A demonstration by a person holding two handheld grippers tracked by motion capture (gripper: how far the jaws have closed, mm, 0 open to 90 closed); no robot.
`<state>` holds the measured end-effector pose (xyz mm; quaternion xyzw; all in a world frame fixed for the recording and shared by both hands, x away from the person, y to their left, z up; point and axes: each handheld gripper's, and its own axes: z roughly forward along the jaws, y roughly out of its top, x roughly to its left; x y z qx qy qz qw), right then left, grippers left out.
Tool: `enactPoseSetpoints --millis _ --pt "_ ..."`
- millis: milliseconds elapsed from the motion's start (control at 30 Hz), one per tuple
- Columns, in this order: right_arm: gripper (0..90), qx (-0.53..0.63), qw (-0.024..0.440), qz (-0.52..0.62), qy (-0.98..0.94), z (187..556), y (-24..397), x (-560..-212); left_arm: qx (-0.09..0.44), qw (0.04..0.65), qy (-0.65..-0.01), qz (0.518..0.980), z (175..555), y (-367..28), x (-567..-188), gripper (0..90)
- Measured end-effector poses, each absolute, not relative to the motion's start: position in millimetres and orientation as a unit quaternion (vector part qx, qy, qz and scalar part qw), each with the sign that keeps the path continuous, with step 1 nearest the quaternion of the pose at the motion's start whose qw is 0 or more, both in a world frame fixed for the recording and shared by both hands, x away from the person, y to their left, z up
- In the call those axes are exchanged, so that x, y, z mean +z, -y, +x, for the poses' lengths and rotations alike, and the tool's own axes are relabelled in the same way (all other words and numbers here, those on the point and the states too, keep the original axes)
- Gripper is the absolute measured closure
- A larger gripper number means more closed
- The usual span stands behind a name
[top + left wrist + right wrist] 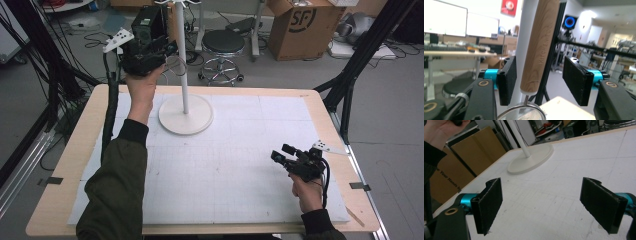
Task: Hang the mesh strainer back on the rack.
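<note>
Tabletop [250, 150] work: strainer's wooden handle [541, 47], hung by the white stand [183, 60], sits unpinched between left tool [539, 82] pads, spread for release.

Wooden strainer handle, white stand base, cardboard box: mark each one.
Wooden strainer handle [539, 47]: left gripper view, mid-length of its grain.
Round white stand base [200, 120]: high view, bare right part of the disc.
Brown cardboard box [300, 30]: high view, its printed front.

Left tongs [167, 49] raised, jaws apart; right tongs [281, 153] low, open
</note>
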<state>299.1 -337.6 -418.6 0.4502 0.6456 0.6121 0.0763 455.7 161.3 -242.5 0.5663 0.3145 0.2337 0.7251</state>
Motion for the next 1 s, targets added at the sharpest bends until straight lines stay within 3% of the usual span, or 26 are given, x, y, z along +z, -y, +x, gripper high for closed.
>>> enactPoseSetpoints --millis 200,567,1000 --pt "17.5 0.611 0.080 0.447 -0.649 298 336 -418 0.239 0.711 -0.319 0.579 438 -170 -248 28.8" --pt "17.2 0.606 0.095 0.445 -0.652 296 330 -415 0.246 0.707 -0.304 0.589 398 -178 -270 21.5" --pt "17.1 0.597 0.107 0.443 -0.660 292 321 -411 0.242 0.707 -0.301 0.593 351 -187 -302 21.0"
